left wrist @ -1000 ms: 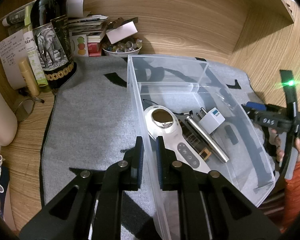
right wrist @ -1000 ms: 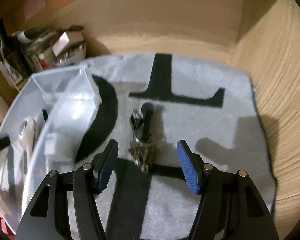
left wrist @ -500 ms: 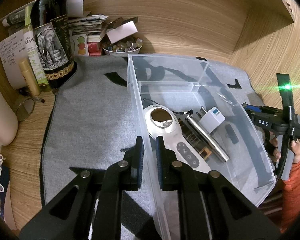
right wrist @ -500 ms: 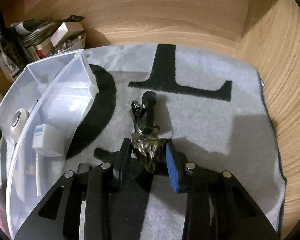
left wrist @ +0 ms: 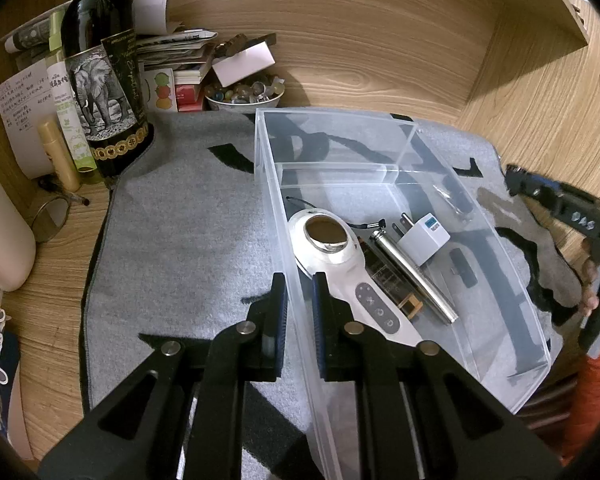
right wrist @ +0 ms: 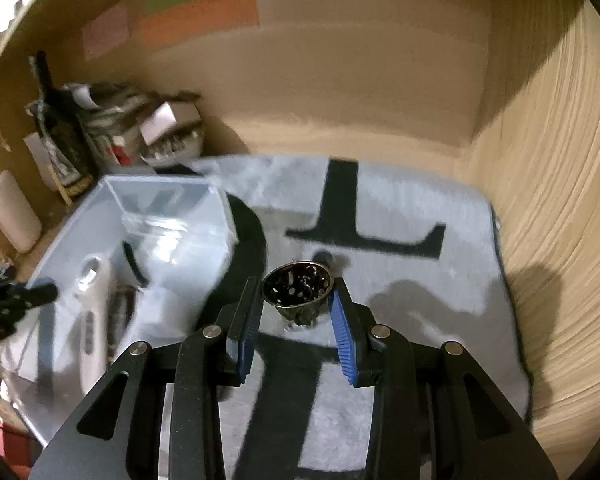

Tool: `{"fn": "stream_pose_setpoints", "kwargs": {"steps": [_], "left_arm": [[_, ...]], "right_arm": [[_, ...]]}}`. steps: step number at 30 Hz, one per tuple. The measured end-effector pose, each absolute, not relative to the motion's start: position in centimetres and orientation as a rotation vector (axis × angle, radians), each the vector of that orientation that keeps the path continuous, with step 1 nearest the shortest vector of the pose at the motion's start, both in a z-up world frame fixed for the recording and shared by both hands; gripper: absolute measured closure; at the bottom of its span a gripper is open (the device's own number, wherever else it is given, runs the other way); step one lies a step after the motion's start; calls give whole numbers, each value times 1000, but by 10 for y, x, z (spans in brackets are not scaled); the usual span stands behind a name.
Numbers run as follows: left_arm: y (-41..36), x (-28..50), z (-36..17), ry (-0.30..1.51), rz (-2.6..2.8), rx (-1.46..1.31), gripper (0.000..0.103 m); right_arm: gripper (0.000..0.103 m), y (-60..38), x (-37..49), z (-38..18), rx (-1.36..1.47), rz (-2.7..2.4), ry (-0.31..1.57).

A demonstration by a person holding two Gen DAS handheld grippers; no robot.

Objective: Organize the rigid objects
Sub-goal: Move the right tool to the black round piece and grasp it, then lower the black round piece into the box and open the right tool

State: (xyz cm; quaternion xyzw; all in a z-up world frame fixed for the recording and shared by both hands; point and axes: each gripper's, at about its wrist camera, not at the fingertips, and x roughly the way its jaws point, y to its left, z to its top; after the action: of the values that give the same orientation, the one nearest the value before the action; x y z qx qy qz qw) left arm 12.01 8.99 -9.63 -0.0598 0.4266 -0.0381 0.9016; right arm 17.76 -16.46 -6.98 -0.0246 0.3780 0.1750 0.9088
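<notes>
A clear plastic bin point(left wrist: 520, 300) stands on the grey mat. My left gripper point(left wrist: 298, 304) is shut on the bin's left wall. In the bin lie a white handheld device point(left wrist: 340, 264), a metal cylinder point(left wrist: 416, 280), a white plug adapter point(left wrist: 424, 238) and a small brown block point(left wrist: 396, 288). My right gripper point(right wrist: 296, 312) is shut on a dark metal keychain piece point(right wrist: 298, 294) and holds it above the mat, right of the bin point(right wrist: 60, 264). The right gripper also shows in the left wrist view point(left wrist: 556, 204).
A dark wine bottle point(left wrist: 104, 92), a yellow tube point(left wrist: 58, 152), a bowl of marbles point(left wrist: 244, 96) and stacked papers stand at the back left. Wooden walls close the back and right. The grey mat point(right wrist: 420, 280) carries black letter shapes.
My right gripper closed on the keychain piece and lifted it off the mat, turning toward the bin. My left gripper stayed on the bin wall.
</notes>
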Motion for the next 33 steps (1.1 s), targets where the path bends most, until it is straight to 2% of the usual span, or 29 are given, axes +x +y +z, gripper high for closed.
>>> {"fn": "stream_pose_setpoints", "kwargs": {"steps": [13,33], "left_arm": [[90,120,-96,883,-79,-123,91],[90,121,-96,883,-78,-123,91]], "right_arm": [[72,-124,149,-21,-91,493,635],[72,-64,140,-76,-193,662,837]]}}
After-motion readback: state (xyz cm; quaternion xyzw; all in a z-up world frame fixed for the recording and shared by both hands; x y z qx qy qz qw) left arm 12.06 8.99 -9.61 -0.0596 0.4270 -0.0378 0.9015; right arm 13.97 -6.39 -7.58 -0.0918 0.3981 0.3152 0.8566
